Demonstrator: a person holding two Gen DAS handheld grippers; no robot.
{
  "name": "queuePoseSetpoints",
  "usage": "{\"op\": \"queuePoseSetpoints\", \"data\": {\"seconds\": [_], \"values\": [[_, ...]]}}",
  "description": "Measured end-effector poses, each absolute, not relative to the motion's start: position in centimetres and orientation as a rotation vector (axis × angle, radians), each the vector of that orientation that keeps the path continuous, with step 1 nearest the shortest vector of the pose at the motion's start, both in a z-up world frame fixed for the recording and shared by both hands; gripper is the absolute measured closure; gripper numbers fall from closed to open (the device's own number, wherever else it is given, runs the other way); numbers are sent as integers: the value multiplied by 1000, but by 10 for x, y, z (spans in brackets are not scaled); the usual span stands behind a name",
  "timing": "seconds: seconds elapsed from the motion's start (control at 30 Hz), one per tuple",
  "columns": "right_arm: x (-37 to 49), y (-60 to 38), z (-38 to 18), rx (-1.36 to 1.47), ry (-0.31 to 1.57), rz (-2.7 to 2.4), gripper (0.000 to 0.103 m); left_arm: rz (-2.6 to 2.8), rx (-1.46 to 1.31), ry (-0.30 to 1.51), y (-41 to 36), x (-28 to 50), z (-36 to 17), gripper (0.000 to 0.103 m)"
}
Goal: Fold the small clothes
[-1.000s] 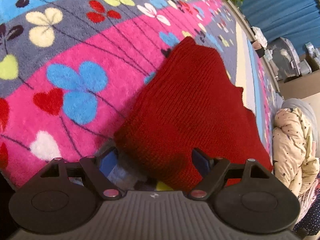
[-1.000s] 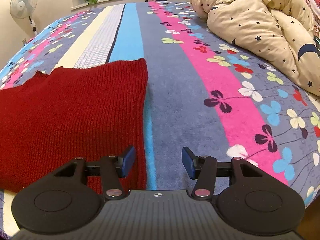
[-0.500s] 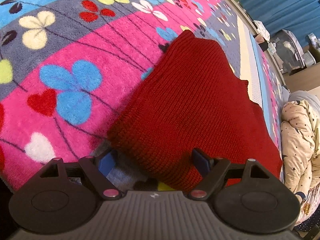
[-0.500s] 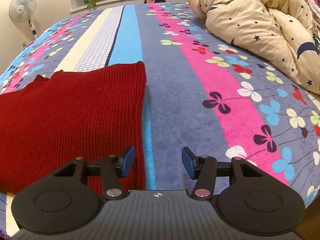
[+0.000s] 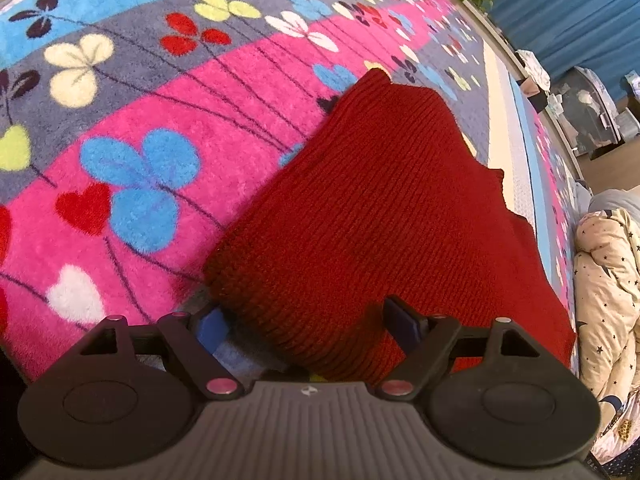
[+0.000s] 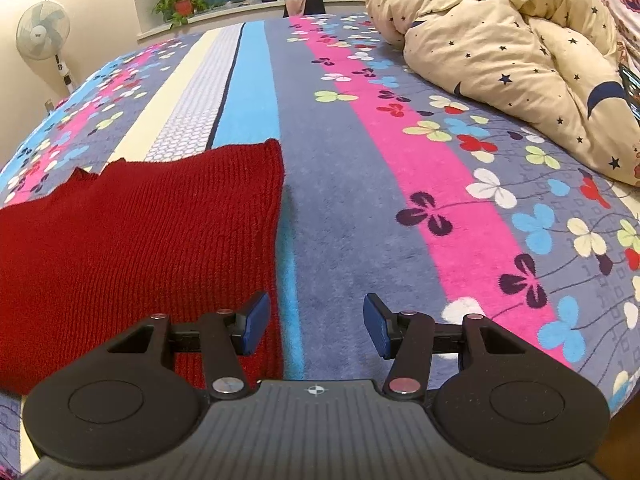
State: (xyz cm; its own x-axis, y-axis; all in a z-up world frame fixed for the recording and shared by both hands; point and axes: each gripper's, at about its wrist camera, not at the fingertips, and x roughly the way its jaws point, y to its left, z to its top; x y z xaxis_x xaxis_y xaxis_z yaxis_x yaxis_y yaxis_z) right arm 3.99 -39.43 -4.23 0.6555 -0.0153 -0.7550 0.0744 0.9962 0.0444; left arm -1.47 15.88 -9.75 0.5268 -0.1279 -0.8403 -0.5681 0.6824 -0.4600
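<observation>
Red knit garment (image 5: 376, 216) lies folded on the flower-patterned bed (image 6: 360, 216), its near corners between the spread jaws of the left hand-held gripper (image 5: 306, 320) and right hand-held gripper (image 6: 316, 324), unpinched.

a bright flower blanket (image 6: 340, 184) filled the frame. a star quilt (image 6: 520, 52) lay at the upper right, with a fan (image 6: 42, 36) and a potted plant (image 6: 183, 2) at the upper left.

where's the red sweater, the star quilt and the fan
red sweater (image 5: 380, 216), left wrist view, middle of the knit
star quilt (image 6: 500, 40), right wrist view, bunched top fold
fan (image 6: 42, 30), right wrist view, round head
</observation>
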Motion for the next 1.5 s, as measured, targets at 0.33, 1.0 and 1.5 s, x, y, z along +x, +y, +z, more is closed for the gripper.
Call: {"op": "queuePoseSetpoints", "data": {"seconds": [0.33,1.0,1.5], "values": [[37,-412,-33,139,818,-93,49,351,-734,1020,152,-6,-89,76],[23,-493,-16,438,574,-339,49,-596,368,812,-264,5,-76,71],[68,-395,-67,214,969,233,41,-466,84,858,-102,30,-62,66]]}}
